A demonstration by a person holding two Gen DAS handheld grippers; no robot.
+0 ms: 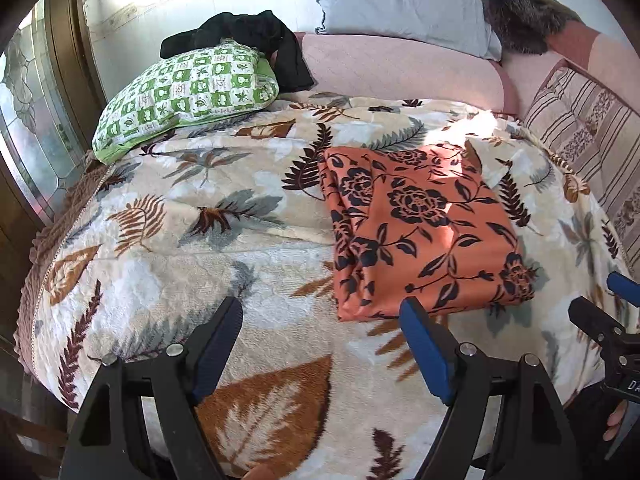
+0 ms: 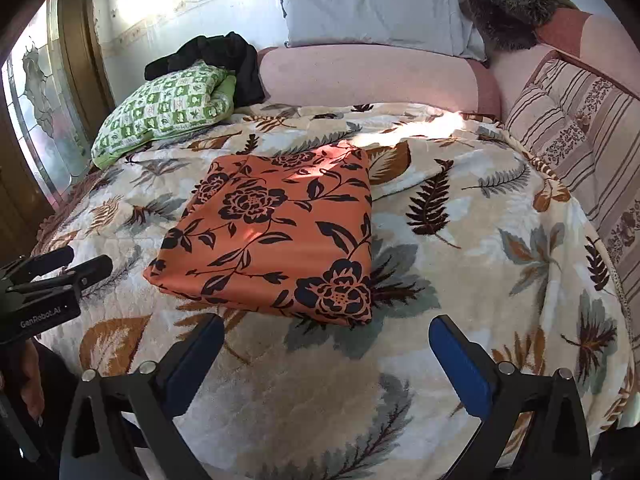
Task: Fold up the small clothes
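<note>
A: Where does the orange floral cloth (image 2: 276, 232) lie?

B: Flat on the leaf-print blanket (image 2: 460, 280) of the bed, already folded to a rough rectangle, sunlight across its far edge. Nothing holds it.

A: Hand-held grippers?

B: Both at the near edge of the bed, both spread wide, both empty. The left hand-held gripper (image 1: 320, 322) has its right finger tip right at the cloth's near edge; I cannot tell whether it touches. The right hand-held gripper (image 2: 326, 338) sits just short of the cloth's near right corner.

A: Which way does the cloth lie from each?

B: From the left one, ahead and to the right. From the right one, ahead and slightly left. So it sits between them, on the far side.

A: Long axis?

B: Runs near to far, by my reading, with a thicker bunched fold along the left side (image 1: 340, 216). Fisheye view, so take that loosely.

A: Nearer hand?

B: Judgement only: about equal, the left perhaps closer to the near edge. A further fold would likely take the near edge toward the far one.
</note>
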